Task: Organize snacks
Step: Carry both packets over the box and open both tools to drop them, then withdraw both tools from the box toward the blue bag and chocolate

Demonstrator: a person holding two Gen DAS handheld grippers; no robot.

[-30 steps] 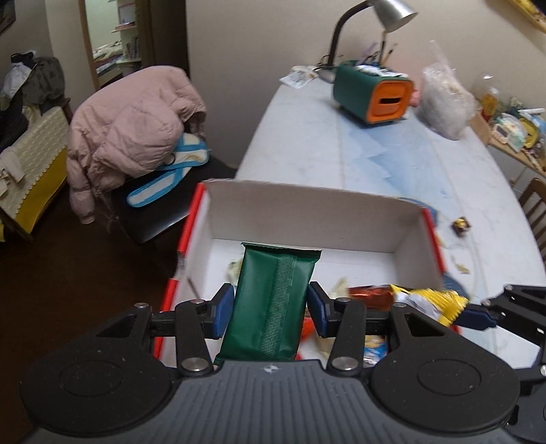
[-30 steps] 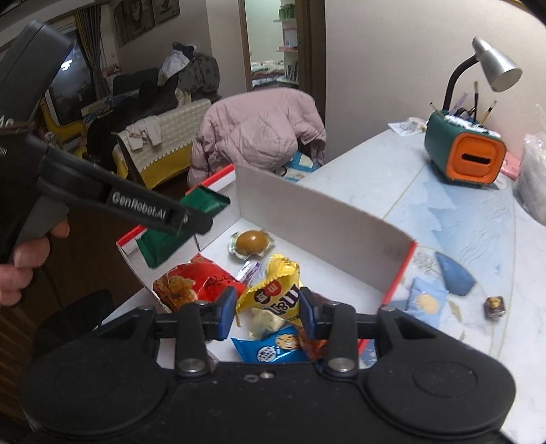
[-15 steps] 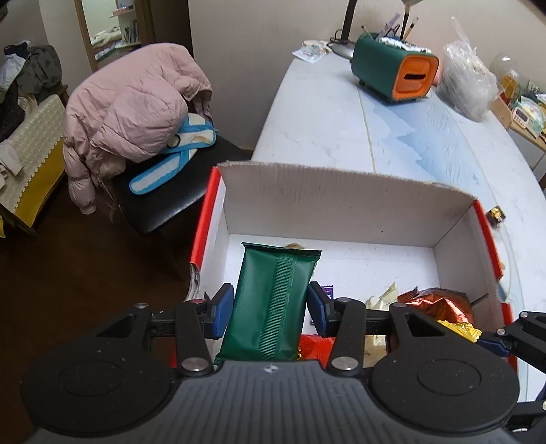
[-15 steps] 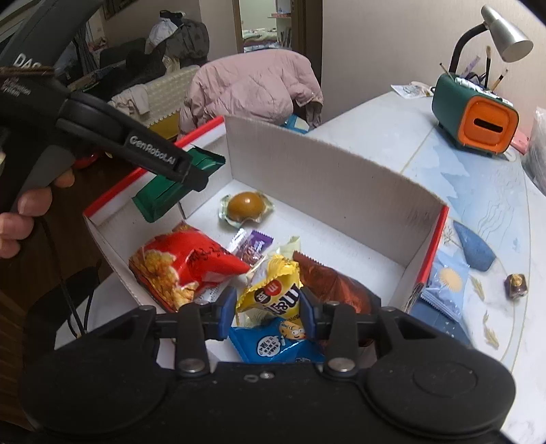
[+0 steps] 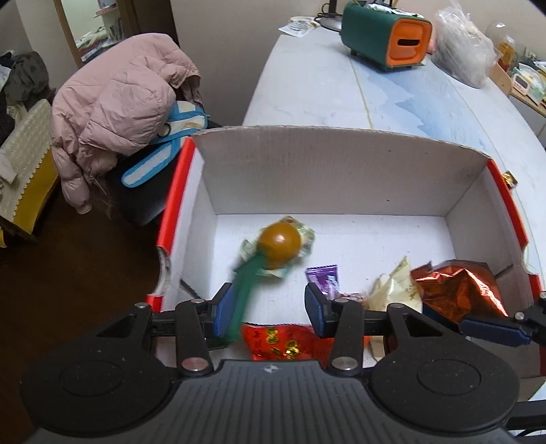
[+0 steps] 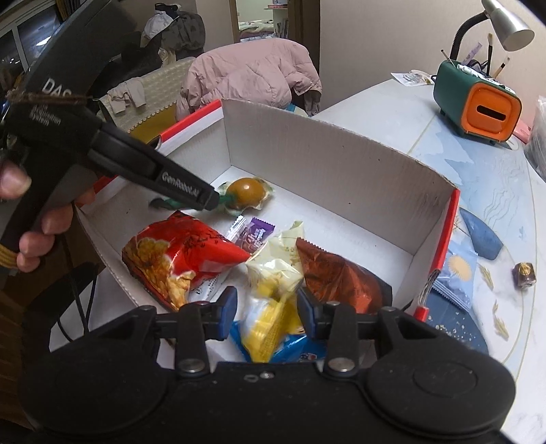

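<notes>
Left wrist: box (image 5: 341, 170) walls around snacks (image 5: 457, 290)

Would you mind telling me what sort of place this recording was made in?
Most likely a lived-in home, probably a dining or living room: a pink padded jacket draped over a chair, a desk lamp beside a green pen holder, and a cluttered sofa.

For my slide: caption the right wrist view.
Blurred yellow candy packet between jaws of the right gripper, above a white cardboard snack box.
</notes>
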